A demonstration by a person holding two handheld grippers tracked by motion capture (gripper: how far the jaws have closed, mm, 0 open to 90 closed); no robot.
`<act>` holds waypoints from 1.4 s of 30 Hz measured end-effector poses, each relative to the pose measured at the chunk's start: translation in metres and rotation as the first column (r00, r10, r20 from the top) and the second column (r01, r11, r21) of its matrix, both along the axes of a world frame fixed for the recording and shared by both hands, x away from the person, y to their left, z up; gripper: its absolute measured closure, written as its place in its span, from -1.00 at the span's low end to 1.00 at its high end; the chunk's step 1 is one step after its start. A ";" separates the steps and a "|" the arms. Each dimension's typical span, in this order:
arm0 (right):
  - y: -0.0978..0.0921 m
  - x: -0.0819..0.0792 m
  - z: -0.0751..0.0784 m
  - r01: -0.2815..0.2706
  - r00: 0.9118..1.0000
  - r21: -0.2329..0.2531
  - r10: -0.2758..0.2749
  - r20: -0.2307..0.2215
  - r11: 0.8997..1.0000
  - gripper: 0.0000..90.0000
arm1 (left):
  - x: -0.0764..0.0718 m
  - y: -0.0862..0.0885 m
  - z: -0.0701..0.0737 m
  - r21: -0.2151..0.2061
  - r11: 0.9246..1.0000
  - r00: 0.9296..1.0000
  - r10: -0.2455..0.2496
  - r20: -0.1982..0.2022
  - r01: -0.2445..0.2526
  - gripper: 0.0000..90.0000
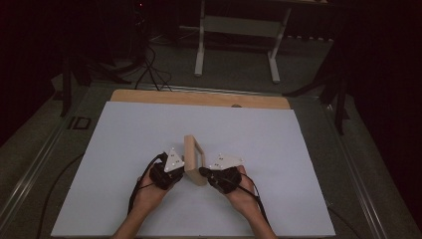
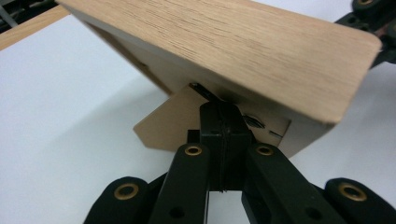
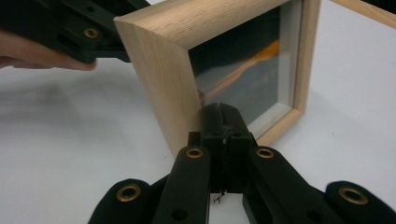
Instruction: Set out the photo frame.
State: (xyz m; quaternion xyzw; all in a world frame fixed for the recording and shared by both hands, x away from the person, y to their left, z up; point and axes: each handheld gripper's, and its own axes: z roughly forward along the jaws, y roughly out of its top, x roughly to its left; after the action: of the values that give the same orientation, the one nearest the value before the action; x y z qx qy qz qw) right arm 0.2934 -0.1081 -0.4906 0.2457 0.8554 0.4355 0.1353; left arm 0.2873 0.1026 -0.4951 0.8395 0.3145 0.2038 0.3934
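One wooden picture frame (image 1: 194, 158) is standing on the white table sheet (image 1: 124, 149). Two grippers are flanking it, left gripper (image 1: 180, 172) and right gripper (image 1: 201, 172), each with jaws pressed together, touching its near end.

A wooden frame (image 1: 194, 159) stands mid-frame between both grippers; white table (image 1: 124, 149) lies open all around.

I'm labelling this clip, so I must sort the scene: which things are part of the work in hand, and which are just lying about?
In the job:
- wooden picture frame, standing on the white sheet
- left gripper, fingers together at the frame's back
- right gripper, fingers together at its front

Just about:
- white table legs beyond
- cables on the floor
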 end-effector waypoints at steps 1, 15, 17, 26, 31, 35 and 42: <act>0.001 0.000 0.000 -0.001 1.000 0.000 0.001 -0.001 1.000 1.00 | 0.001 0.001 -0.001 -0.004 1.000 1.000 0.001 -0.002 -0.001 0.99; 0.005 -0.003 0.001 -0.025 1.000 0.000 0.025 -0.002 1.000 0.94 | 0.002 0.011 0.000 -0.025 1.000 1.000 0.010 0.003 -0.010 0.96; 0.004 -0.003 0.002 -0.023 1.000 0.000 0.023 0.004 1.000 0.92 | 0.002 0.014 0.001 -0.028 0.999 1.000 0.017 0.001 -0.017 0.92; -0.011 0.000 0.003 0.011 1.000 0.010 -0.011 -0.004 1.000 0.74 | -0.003 0.028 0.007 -0.057 0.997 0.999 0.055 0.000 -0.054 0.73; -0.017 0.002 0.002 0.032 0.999 0.012 -0.031 -0.005 0.999 0.64 | -0.005 0.038 0.012 -0.084 0.992 0.996 0.090 0.000 -0.090 0.52; -0.022 0.003 0.003 0.052 0.999 0.017 -0.052 -0.010 0.999 0.53 | -0.007 0.046 0.018 -0.125 0.987 0.994 0.105 -0.004 -0.105 0.39; -0.025 0.004 0.003 0.074 0.997 0.012 -0.074 -0.010 0.997 0.35 | -0.008 0.049 0.023 -0.148 0.982 0.993 0.113 -0.027 -0.116 0.20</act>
State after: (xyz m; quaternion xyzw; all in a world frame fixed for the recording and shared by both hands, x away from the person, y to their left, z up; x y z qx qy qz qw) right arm 0.2978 -0.1328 -0.4879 0.2803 0.8436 0.4343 0.1457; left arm 0.2793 0.1515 -0.4723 0.7900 0.3804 0.1939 0.4400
